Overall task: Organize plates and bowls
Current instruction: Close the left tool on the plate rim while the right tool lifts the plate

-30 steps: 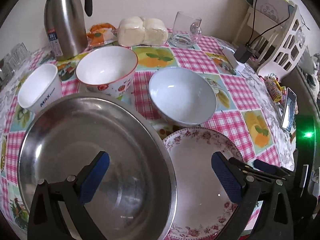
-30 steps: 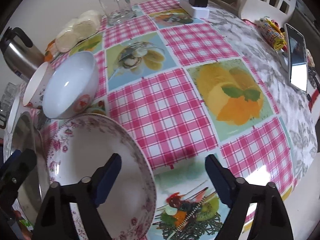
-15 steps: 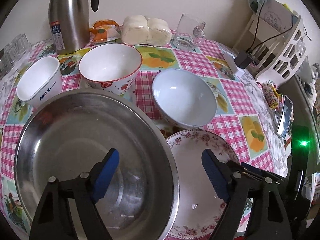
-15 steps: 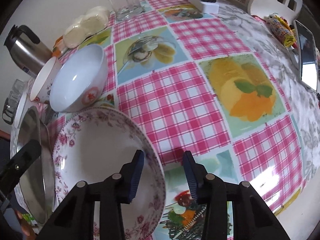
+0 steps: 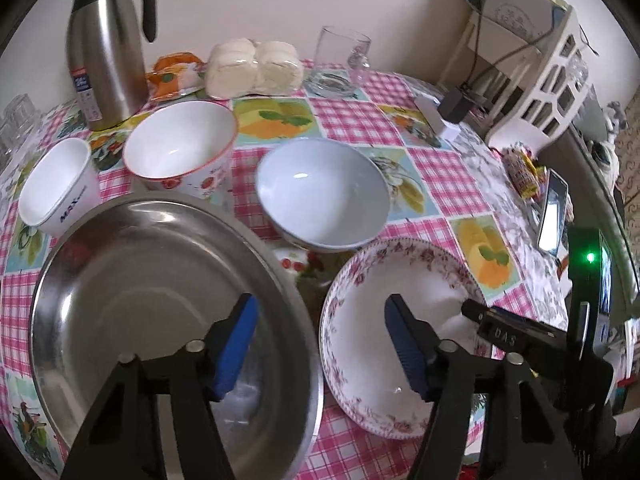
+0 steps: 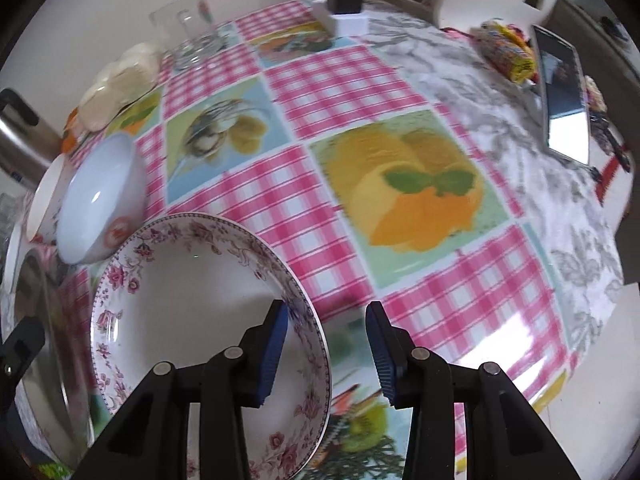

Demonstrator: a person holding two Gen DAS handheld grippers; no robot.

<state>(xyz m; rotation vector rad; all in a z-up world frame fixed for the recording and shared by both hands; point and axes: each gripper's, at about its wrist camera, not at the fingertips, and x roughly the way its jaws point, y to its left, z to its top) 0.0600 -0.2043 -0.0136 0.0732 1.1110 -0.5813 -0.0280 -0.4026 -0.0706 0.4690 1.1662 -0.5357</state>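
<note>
My left gripper (image 5: 320, 344) hangs over the near right rim of the steel basin (image 5: 152, 300). Its jaws are closing, one pad inside the basin and the other over the floral plate (image 5: 400, 312); neither pad touches. My right gripper (image 6: 326, 350) is shut on the right rim of the floral plate (image 6: 192, 300), which stays sharp while the cloth blurs. The plate sits just right of the basin, with a thin gap between them. Behind them stand a pale blue bowl (image 5: 320, 192) and a red-rimmed white bowl (image 5: 180, 140).
A white cup (image 5: 52, 188) stands left of the bowls. At the back are a steel flask (image 5: 106, 52), wrapped buns (image 5: 256, 68) and a glass mug (image 5: 340, 64). On the right are a white rack (image 5: 540, 92), a phone (image 5: 554, 216) and the table edge.
The left jaws have narrowed around the basin's rim. The right jaws have closed on the floral plate's rim, and the plate has slid right, out from under the basin's edge.
</note>
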